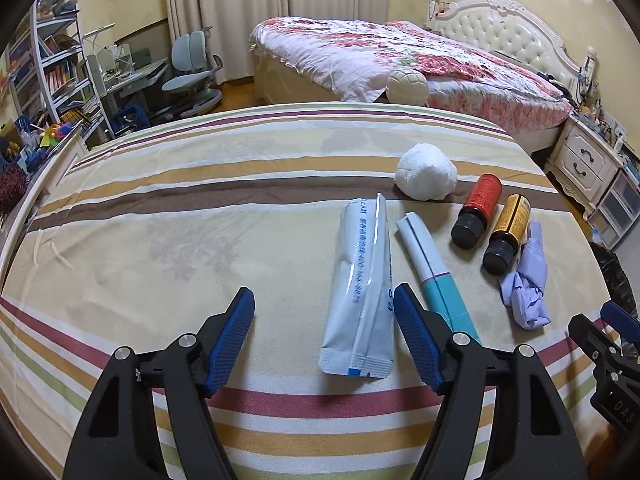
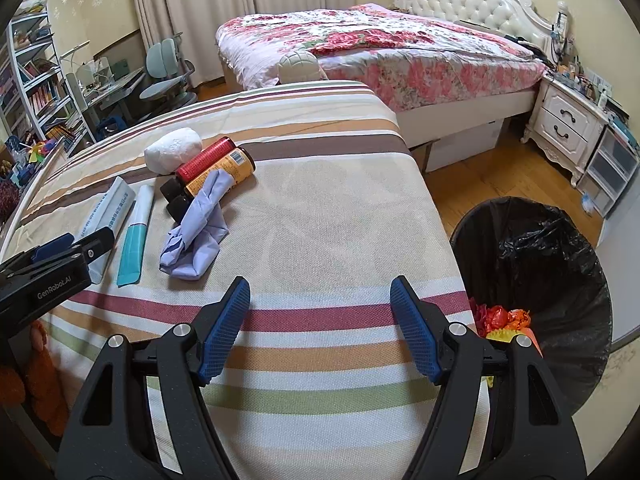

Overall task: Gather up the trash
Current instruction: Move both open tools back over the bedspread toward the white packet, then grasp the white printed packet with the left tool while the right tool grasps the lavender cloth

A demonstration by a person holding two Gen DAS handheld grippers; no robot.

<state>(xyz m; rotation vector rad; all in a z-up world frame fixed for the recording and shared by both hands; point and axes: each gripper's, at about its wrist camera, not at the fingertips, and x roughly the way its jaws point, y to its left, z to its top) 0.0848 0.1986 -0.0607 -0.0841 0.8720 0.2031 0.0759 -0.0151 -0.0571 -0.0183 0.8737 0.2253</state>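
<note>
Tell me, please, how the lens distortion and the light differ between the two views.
Left wrist view: strong fisheye, so the striped cloth bulges like a dome; dimmer, yellowish light; faint glare on the white pouch. Right wrist view: same curved edges and dark corners, but brighter light; the black bin liner shines in patches. Both views are sharp, with no motion blur.

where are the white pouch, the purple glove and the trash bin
white pouch [image 1: 362,292], left wrist view, middle of its front face
purple glove [image 2: 200,220], right wrist view, crumpled middle of the glove
trash bin [image 2: 560,280], right wrist view, black liner on the inner wall
</note>
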